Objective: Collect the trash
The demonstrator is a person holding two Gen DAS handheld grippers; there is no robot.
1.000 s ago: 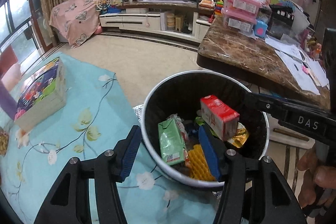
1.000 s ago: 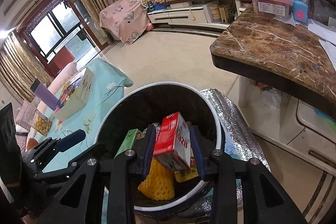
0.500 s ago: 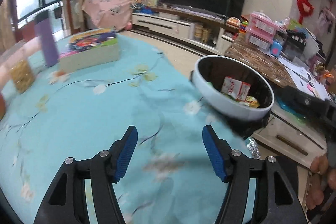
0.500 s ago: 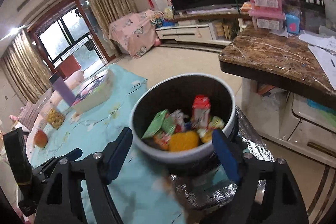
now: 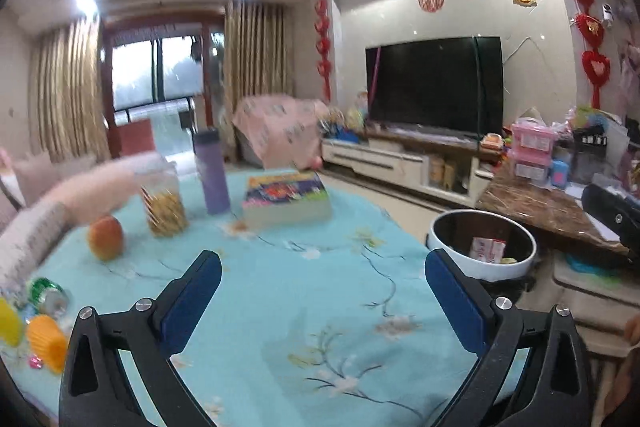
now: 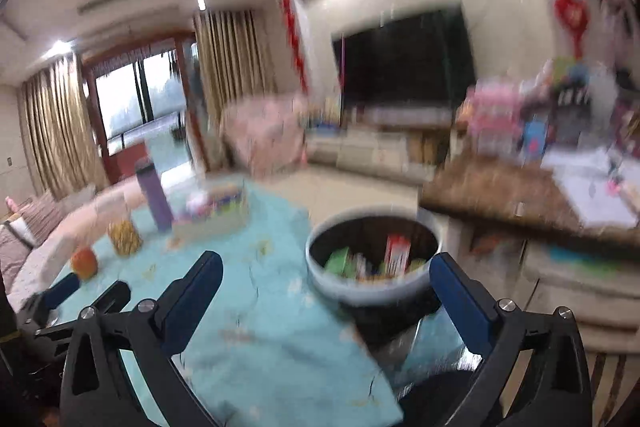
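Two grippers, each with jaws opening and nothing between the fingers: left gripper [image 5: 322, 297] over the floral blue cloth of the bench [image 5: 280, 291]; right gripper [image 6: 326, 297] over the bench edge. Trash bin [image 5: 482, 247], white-rimmed, off the bench at 2 o'clock, holding a red carton [image 6: 397, 253] and green packet [image 6: 338, 261]. On the bench: book [image 5: 286, 197] at 12 o'clock, purple bottle [image 5: 212, 171], snack jar [image 5: 164, 207], orange fruit [image 5: 105, 237] toward 10 o'clock; crushed can [image 5: 50, 297] and yellow cups [image 5: 46, 341] at 9 o'clock.
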